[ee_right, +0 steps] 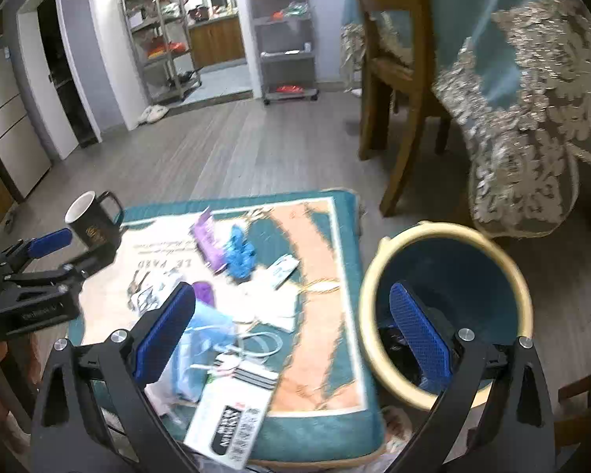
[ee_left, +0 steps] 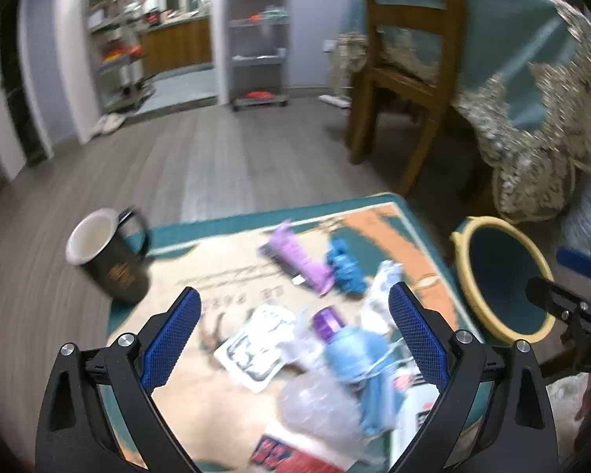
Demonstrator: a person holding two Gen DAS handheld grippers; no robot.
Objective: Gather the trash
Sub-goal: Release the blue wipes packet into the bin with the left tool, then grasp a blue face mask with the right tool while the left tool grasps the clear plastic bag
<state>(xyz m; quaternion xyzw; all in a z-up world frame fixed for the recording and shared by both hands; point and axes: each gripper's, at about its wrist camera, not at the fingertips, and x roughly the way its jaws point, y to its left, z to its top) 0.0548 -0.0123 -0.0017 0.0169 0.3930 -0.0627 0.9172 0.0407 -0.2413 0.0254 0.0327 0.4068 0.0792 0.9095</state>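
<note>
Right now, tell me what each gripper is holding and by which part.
Nothing is held. The left gripper and the right gripper both stand open and empty above the trash on the mat.

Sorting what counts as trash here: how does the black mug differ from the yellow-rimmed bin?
The black mug has a side handle and a white inside; the yellow-rimmed bin shows no handle and is dark teal inside. The mug looks far smaller than the bin. The mug stands at the mat's far left corner, the bin on the floor off its right edge. Both are open-topped.
</note>
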